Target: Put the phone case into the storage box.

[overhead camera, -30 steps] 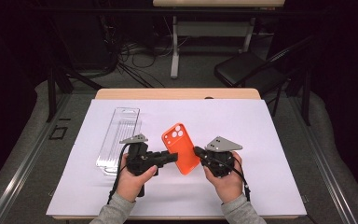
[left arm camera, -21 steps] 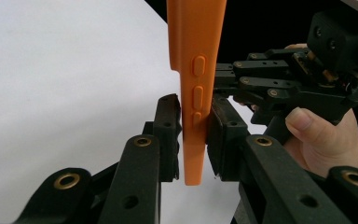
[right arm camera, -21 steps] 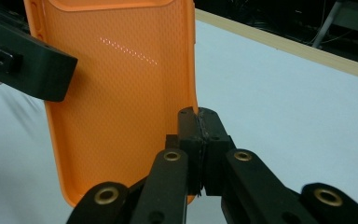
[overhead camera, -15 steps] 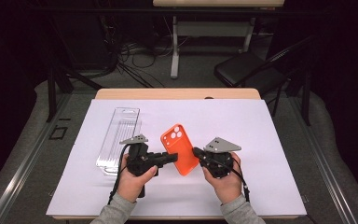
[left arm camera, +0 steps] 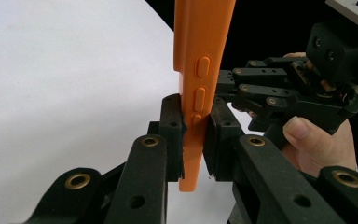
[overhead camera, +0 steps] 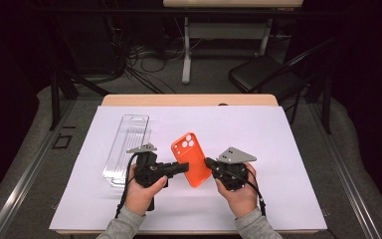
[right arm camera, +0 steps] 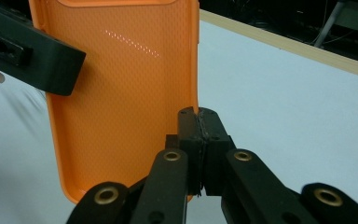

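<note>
An orange phone case (overhead camera: 191,158) hangs tilted above the white sheet (overhead camera: 273,134), held from both sides. My left gripper (overhead camera: 184,168) is shut on its left edge; in the left gripper view both pads pinch the button side of the case (left arm camera: 205,46) at the left gripper's tips (left arm camera: 196,123). My right gripper (overhead camera: 208,163) is shut on the opposite long edge, and in the right gripper view its jaws (right arm camera: 198,123) meet on the rim of the case (right arm camera: 121,93), whose textured inside faces the camera. The left gripper's finger (right arm camera: 32,60) shows at the upper left there.
A clear plastic package (overhead camera: 127,147) lies on the sheet just left of my left hand. The wooden table edge (overhead camera: 189,100) runs along the far side. Beyond it stand a dark chair (overhead camera: 263,74) and cables on the floor.
</note>
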A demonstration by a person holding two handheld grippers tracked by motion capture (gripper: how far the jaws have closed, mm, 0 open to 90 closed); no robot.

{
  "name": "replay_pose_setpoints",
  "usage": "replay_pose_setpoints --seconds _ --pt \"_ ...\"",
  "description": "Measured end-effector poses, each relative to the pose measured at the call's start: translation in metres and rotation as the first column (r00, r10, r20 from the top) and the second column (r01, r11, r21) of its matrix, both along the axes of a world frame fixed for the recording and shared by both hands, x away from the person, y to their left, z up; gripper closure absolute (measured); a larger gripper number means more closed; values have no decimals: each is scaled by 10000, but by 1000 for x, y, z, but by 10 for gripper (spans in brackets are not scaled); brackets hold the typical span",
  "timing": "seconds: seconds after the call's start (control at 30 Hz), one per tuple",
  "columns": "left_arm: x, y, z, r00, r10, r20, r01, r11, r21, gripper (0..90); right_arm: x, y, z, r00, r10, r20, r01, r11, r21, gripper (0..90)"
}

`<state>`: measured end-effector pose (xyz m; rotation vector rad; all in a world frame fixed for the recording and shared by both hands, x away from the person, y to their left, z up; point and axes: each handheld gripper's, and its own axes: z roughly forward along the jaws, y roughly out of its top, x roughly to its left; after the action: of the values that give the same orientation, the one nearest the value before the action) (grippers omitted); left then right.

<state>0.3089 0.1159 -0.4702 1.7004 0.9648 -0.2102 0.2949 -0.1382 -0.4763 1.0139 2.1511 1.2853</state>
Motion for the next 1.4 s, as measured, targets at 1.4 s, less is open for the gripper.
replay_pose_setpoints --seconds 1.4 --pt "-1 3 -2 9992 275 -293 -281 9994 -196 803 1 -1 -1 9998 98 -166 -92 9994 341 863"
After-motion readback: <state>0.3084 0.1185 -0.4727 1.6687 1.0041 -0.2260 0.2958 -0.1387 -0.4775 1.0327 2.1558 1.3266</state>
